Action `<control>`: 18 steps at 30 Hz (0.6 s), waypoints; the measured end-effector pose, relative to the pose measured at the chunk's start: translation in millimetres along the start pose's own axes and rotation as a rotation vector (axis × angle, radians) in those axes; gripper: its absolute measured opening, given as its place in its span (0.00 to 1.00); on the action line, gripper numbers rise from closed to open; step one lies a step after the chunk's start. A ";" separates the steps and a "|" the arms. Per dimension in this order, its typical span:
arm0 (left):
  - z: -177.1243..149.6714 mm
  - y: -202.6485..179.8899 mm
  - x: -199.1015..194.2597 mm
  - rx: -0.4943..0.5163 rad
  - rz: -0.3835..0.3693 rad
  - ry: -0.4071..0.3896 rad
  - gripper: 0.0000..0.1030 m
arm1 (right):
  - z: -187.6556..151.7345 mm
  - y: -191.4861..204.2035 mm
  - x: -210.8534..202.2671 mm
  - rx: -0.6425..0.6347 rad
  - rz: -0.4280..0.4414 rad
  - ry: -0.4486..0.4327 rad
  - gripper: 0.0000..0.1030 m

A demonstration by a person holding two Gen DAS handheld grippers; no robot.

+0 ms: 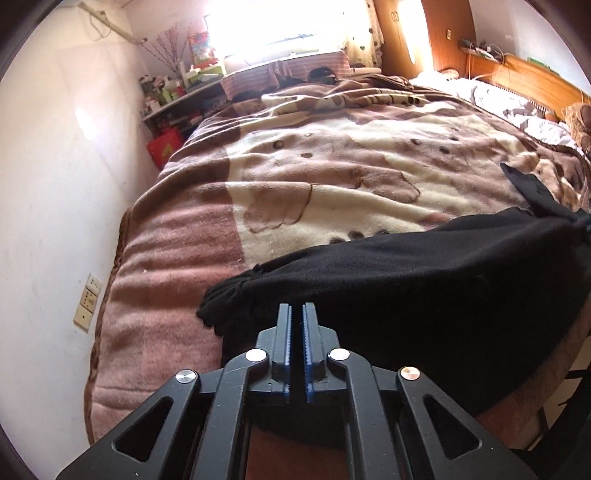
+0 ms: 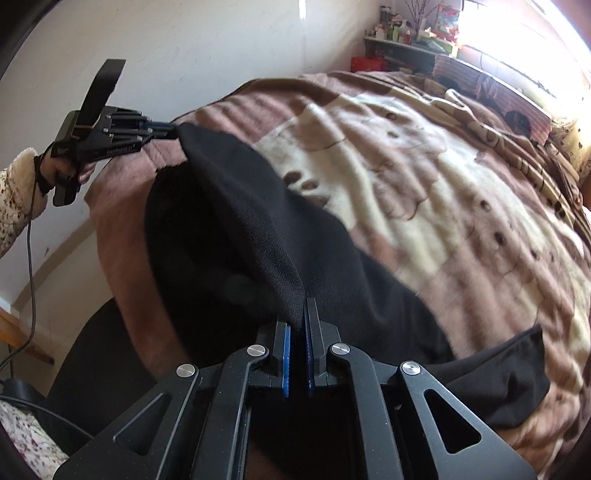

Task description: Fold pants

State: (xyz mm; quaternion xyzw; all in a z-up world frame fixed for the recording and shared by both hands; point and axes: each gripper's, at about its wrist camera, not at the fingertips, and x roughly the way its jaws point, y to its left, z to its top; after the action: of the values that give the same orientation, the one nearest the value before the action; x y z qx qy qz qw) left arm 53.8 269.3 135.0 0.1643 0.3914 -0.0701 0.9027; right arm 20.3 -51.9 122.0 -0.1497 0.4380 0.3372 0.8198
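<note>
A bed under a brown and cream blanket (image 1: 332, 173) fills the room ahead of me, with a white wall (image 1: 55, 184) alongside and a bright window (image 1: 273, 22) past the far end. The black pants (image 2: 236, 236) are lifted above the near edge of the bed, stretched between my two tools. My left gripper (image 2: 168, 131) is clamped on one end of the cloth, its jaws nearly together, and my right gripper (image 2: 298, 325) pinches the other end tight between its blue pads (image 2: 286, 354).
</note>
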 end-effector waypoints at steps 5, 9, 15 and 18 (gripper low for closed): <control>-19.7 5.5 -5.8 -0.053 -0.024 0.002 0.17 | -16.7 17.1 2.5 0.015 0.001 0.026 0.06; -31.7 16.9 3.3 -0.220 -0.098 0.011 0.17 | -30.0 30.8 17.7 -0.015 -0.002 0.073 0.06; -52.1 24.2 22.4 -0.465 -0.237 0.064 0.29 | -45.7 39.7 37.6 -0.036 -0.001 0.121 0.06; -58.2 19.3 31.3 -0.521 -0.249 0.107 0.49 | -49.0 41.2 40.6 -0.041 0.002 0.129 0.06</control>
State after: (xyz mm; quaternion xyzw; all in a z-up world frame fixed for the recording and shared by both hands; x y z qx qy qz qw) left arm 40.3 307.9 79.6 -0.1187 0.4604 -0.0686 0.8770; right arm -22.3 -31.2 62.8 -0.1874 0.4831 0.3367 0.7862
